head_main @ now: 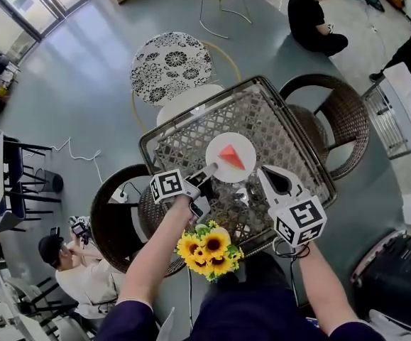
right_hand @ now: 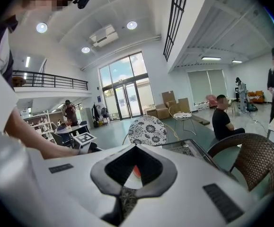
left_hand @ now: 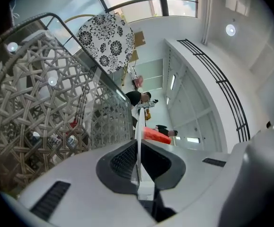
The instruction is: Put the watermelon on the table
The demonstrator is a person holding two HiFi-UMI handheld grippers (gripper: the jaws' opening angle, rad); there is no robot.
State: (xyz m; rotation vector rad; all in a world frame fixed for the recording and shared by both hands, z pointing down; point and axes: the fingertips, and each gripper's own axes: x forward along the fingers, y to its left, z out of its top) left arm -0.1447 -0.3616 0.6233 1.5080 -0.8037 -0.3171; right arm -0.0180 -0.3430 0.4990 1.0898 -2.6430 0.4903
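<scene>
Left tongs (head_main: 211, 169) clamped, right tongs (head_main: 263, 171) closed.

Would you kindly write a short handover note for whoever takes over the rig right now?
Left tool: shut on the plate rim.
Right tool: shut, empty, beside the plate.
Watermelon: lying on the plate, over the table; whether the plate has touched down is unclear.
Done: plate is gripped and over the table.
Left: set it down, release.

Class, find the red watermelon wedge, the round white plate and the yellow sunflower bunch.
red watermelon wedge (head_main: 231, 157): head view, its middle.
round white plate (head_main: 232, 177): head view, bare lower rim.
yellow sunflower bunch (head_main: 214, 244): head view, central bloom.
</scene>
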